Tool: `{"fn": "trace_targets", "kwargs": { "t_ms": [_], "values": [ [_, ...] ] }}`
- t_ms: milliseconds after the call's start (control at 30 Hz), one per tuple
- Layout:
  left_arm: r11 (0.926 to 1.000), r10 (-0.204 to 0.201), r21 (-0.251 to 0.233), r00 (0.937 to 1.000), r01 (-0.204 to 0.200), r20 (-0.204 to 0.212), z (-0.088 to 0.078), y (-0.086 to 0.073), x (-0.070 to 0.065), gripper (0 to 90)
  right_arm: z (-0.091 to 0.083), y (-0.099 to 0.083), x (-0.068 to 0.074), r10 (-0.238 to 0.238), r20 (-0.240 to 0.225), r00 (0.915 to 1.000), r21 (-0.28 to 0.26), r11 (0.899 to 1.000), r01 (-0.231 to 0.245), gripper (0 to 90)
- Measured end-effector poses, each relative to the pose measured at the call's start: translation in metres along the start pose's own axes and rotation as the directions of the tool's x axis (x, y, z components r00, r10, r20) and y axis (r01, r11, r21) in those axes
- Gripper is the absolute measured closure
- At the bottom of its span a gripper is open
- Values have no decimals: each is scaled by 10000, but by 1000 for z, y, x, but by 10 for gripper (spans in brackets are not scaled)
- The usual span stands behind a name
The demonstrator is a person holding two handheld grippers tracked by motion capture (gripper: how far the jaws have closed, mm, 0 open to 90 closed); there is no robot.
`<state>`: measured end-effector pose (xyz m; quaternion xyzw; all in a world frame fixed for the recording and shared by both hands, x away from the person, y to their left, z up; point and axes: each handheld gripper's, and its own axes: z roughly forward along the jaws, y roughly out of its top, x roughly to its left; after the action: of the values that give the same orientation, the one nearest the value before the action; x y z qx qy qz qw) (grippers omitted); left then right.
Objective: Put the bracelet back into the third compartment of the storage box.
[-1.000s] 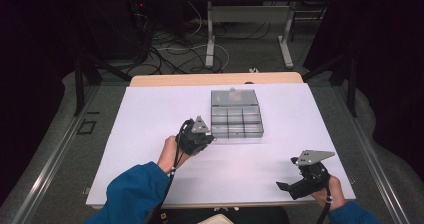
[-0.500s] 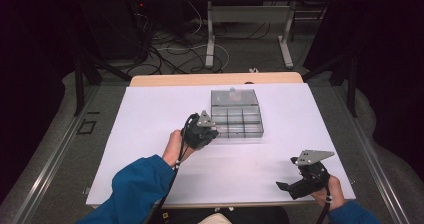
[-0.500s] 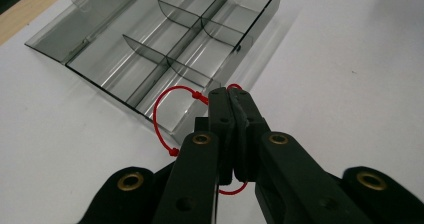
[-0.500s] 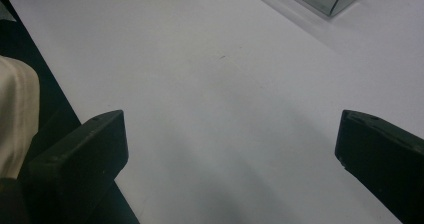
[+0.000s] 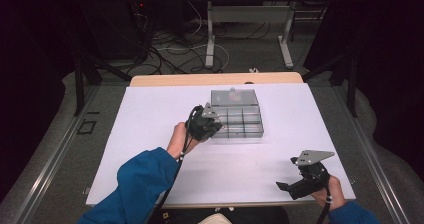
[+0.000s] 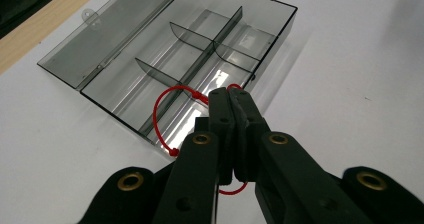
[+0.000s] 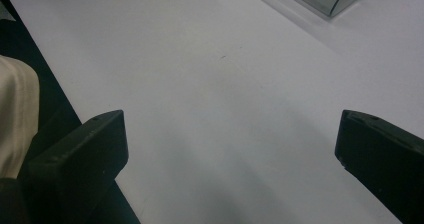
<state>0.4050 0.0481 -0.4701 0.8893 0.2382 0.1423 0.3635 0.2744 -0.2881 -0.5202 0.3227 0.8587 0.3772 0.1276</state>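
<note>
Left gripper view: the left hand-held gripper [image 6: 232,91] pinches a red loop [image 6: 165,115] above the clear divided box [image 6: 260,44]; the right hand-held gripper [image 7: 230,149] stands wide apart.

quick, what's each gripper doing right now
Left gripper: shut on a red loop, over the clear compartment box.
Right gripper: open, holding nothing, above the white table.

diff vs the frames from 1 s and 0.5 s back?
The left gripper, shut on a thin red loop, moved up-table and right to the near-left edge of the open compartment box; the loop now hangs over the box's near compartments. Nothing was let go. The right gripper stayed put near the table's front edge, jaws open; the box did not shift.
</note>
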Motion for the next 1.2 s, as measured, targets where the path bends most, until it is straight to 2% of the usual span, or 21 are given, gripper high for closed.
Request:
{"fn": "trace_targets", "kwargs": {
  "t_ms": [33, 233, 267, 367, 567, 600, 700, 767, 800, 833, 1067, 1200],
  "values": [
    [9999, 23, 106, 10000, -23, 73, -1, 2, 1, 896, 0, 0, 0, -2, -3, 10000, 6, 10000, 2, 2],
    [10000, 34, -82, 10000, -35, -58, 1, 6, 2, 896, 0, 0, 0, -42, -41, 10000, 8, 10000, 42, 3],
    [10000, 69, 63, 10000, -69, 30, 1, 8, 3, 896, 0, 0, 0, -42, -38, 10000, 2, 10000, 42, 2],
    [9999, 54, -86, 9999, -55, -86, 3, 10, 4, 895, 0, 0, 1, 4, -51, 10000, 15, 10000, -4, 2],
    [9999, 114, -14, 9999, -114, -28, 5, 17, 5, 896, 0, 0, 0, -107, -44, 9999, 17, 9999, 107, 3],
    [9999, 108, -104, 9999, -109, -119, 6, 18, 5, 895, 0, 0, 1, 38, -28, 10000, 28, 10000, -38, 3],
    [9996, 280, 11, 9996, -280, -34, 6, 22, 6, 896, 0, 1, 1, -37, -62, 10000, 65, 10000, 37, 2],
    [9997, 231, -89, 9996, -233, -134, 9, 23, 5, 895, 0, 1, 1, 34, -67, 10000, 24, 10000, -34, 2],
    [9997, 227, -1, 9997, -227, -46, 9, 25, 5, 896, 0, 1, 0, -74, -44, 10000, 15, 10000, 74, 2],
    [9997, 231, -19, 9997, -231, -33, 10, 26, 5, 895, 0, 1, 1, 52, -122, 9999, 112, 9999, -51, 2],
    [9993, 371, 15, 9993, -371, -94, 15, 33, 8, 895, 0, 1, 1, 13, -126, 9999, 105, 9999, -11, 3],
    [9997, 243, -19, 9996, -243, -121, 19, 37, 9, 895, 0, 1, 1, 45, -85, 10000, 97, 9999, -44, 3]
  ]
}}
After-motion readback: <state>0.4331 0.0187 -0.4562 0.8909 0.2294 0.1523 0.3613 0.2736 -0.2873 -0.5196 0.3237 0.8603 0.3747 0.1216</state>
